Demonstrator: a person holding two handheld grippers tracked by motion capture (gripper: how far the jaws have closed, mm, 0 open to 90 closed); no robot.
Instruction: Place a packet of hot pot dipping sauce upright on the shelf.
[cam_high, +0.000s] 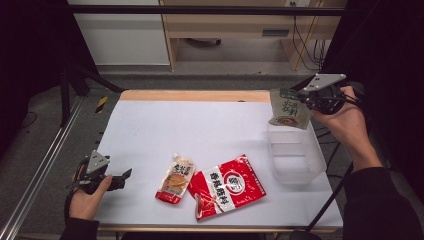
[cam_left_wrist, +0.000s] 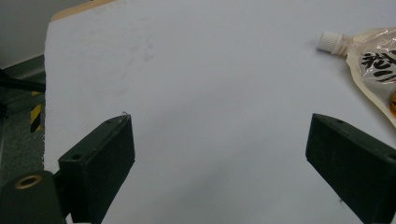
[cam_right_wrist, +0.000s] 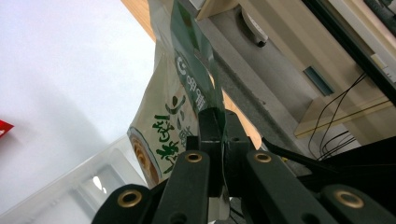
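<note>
High view: our right gripper (cam_high: 311, 96) pinches a green-and-cream pouch (cam_high: 289, 108) by its top edge, over the clear plastic bin (cam_high: 296, 155).
We see the pouch hanging long axis vertical above the bin's far end; the bin looks bare inside. Our left gripper (cam_high: 120, 178) rests jaws apart, beside a spouted pouch (cam_high: 176, 178) and red packet (cam_high: 228, 186) lying flat.

spouted pouch (cam_left_wrist: 373, 70) cut off at edge (print partly unreadable)
</note>
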